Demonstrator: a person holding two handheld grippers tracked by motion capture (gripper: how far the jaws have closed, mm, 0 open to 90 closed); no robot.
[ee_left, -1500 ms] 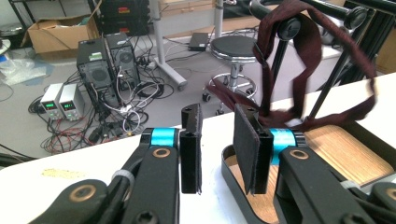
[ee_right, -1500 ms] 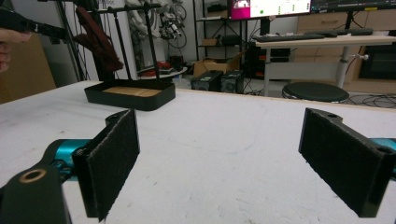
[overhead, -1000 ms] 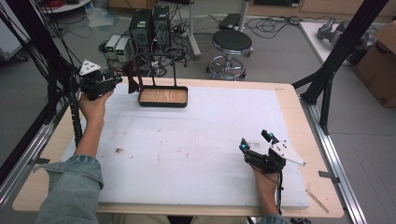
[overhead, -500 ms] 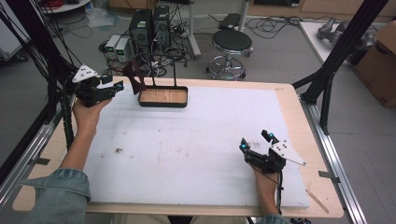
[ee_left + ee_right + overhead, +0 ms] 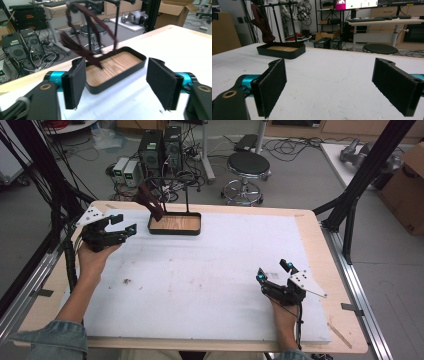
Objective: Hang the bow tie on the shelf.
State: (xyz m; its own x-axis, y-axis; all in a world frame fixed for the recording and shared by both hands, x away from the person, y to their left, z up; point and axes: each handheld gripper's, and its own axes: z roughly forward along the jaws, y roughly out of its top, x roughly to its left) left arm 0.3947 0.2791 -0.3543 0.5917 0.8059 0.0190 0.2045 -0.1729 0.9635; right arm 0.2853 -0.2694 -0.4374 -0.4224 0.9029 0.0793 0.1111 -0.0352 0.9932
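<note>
You had the left claw [image 5: 125, 224] at about ten o'clock on the worktop [image 5: 210, 270], its jaws just opened wide with nothing between them. The dark red cloth [image 5: 82, 47] hung over the black stand [image 5: 186, 195], its tail dipping into the wood-floored tray [image 5: 175, 224] at about eleven o'clock, just ahead of that claw. I judged the hanging done and your left hand [image 5: 92, 257] backing away; parking that claw seemed all that was left. Your right claw [image 5: 272, 272] rested at four o'clock, jaws wide and empty. The cloth blurred in the left gripper view, so how it caught the stand's bar was hard to tell.
</note>
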